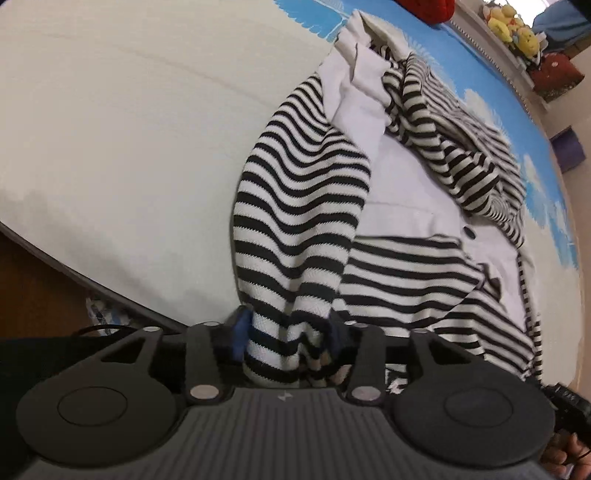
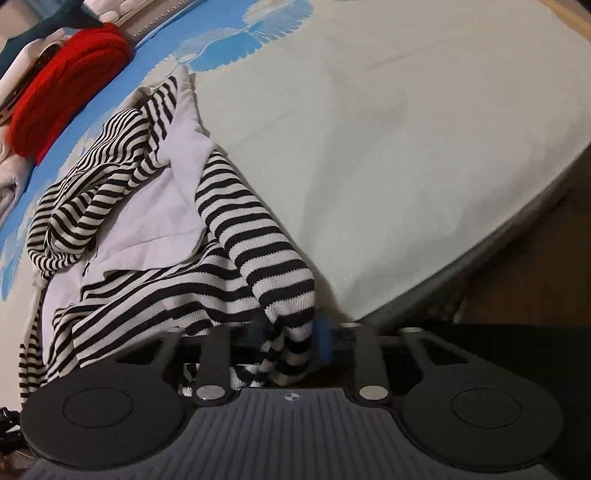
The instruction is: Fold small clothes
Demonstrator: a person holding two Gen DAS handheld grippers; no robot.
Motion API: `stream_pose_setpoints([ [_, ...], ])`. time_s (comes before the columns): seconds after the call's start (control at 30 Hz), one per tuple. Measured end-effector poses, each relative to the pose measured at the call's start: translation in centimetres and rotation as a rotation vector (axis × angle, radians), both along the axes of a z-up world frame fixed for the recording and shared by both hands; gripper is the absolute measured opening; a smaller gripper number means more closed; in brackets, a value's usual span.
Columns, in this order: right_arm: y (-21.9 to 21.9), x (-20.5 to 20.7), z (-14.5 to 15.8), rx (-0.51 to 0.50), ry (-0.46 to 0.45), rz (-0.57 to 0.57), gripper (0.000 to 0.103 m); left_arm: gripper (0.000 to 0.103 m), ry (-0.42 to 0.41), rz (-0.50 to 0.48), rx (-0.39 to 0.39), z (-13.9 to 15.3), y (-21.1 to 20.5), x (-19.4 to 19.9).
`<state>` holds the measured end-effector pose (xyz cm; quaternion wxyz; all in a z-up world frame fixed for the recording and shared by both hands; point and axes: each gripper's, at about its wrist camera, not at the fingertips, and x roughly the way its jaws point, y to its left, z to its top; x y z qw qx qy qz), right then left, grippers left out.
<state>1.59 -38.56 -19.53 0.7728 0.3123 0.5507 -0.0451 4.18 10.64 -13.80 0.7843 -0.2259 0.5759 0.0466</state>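
A black-and-white striped knit top with white shirt panels [image 1: 402,206] lies crumpled on the bed; in the right wrist view this striped top [image 2: 155,236] spreads to the left. One striped sleeve [image 1: 295,206] runs down into my left gripper [image 1: 288,332], whose jaws stand apart with the cuff bunched loosely between the blue pads [image 1: 240,332]. The other striped sleeve [image 2: 255,240] ends between the jaws of my right gripper [image 2: 290,332], also apart, with the fabric hanging slack between them.
The cream mattress [image 1: 129,129] carries a blue feather print [image 1: 546,192] at the far side. Its near edge [image 2: 461,273] drops to wooden floor [image 2: 535,266]. A red knit [image 2: 66,85] and plush toys [image 1: 513,29] sit beyond the top. A hand [image 1: 569,454] shows at bottom right.
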Motion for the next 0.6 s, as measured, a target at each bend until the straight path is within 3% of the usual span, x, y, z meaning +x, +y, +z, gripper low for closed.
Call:
stream_pose_setpoints([
  [0.23,1.4,0.2,-1.3,-0.013,0.033,0.079,0.045,0.05,0.022,-0.026,0.049,-1.0,-0.6,0.3],
  [0.27,1.6,0.3,-1.4,-0.02,0.029,0.087,0.043,0.05,0.02,-0.026,0.052,-1.0,-0.6,0.3],
  [0.3,1.7,0.3,-1.4,-0.018,0.026,0.089,0.036,0.05,0.017,-0.023,0.053,-1.0,-0.7,0.2],
  [0.33,1.7,0.3,-1.4,-0.001,0.018,0.092,0.022,0.045,0.016,-0.023,0.057,-1.0,-0.7,0.1],
  [0.37,1.8,0.3,-1.3,0.019,0.005,0.097,0.016,0.038,0.014,-0.029,0.058,-1.0,-0.7,0.1],
  [0.4,2.0,0.3,-1.1,0.02,-0.005,0.105,0.009,0.014,0.007,-0.037,0.052,-1.0,-0.8,0.1],
  [0.5,2.2,0.2,0.0,0.004,-0.044,0.111,0.006,0.009,-0.035,-0.048,0.036,0.4,-0.7,0.1],
  [0.6,0.6,0.0,2.3,0.072,-0.129,0.055,0.006,0.009,-0.122,-0.04,-0.003,3.2,0.1,-0.4],
])
